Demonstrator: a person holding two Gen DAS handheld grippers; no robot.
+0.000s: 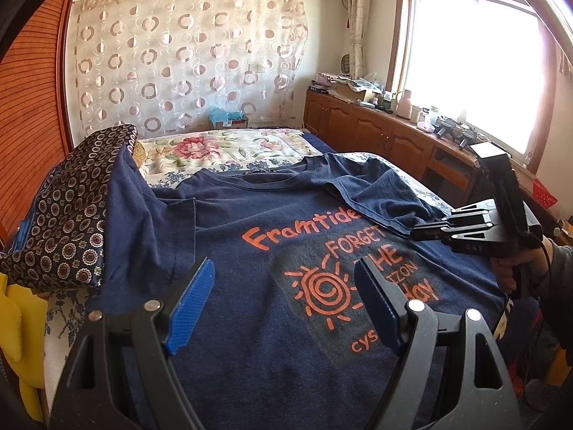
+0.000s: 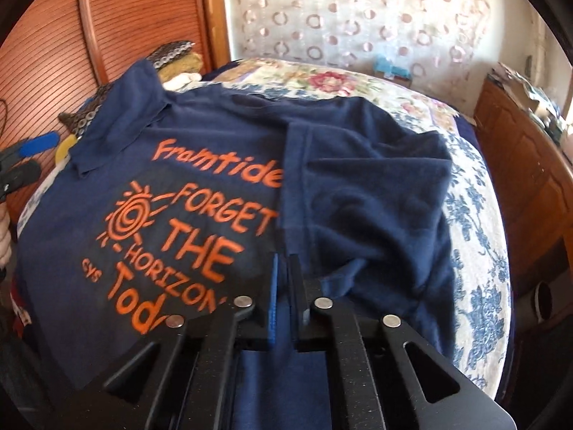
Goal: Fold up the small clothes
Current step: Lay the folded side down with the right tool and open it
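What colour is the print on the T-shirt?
Orange print on the navy T-shirt; clearest in the right wrist view.

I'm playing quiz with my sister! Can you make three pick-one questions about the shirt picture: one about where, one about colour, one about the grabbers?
1. Where does the navy T-shirt lie?
A. on the bed
B. on the floor
C. on a hanger

2. What colour is the shirt's lettering?
A. white
B. green
C. orange

3. How does the left gripper stand?
A. shut on a sock
B. open over the shirt
C. shut on a sleeve

Answers: 1 A, the flowered bedcover shows around it. 2 C, the sun and words are orange. 3 B, its blue pads stand wide apart with nothing between them.
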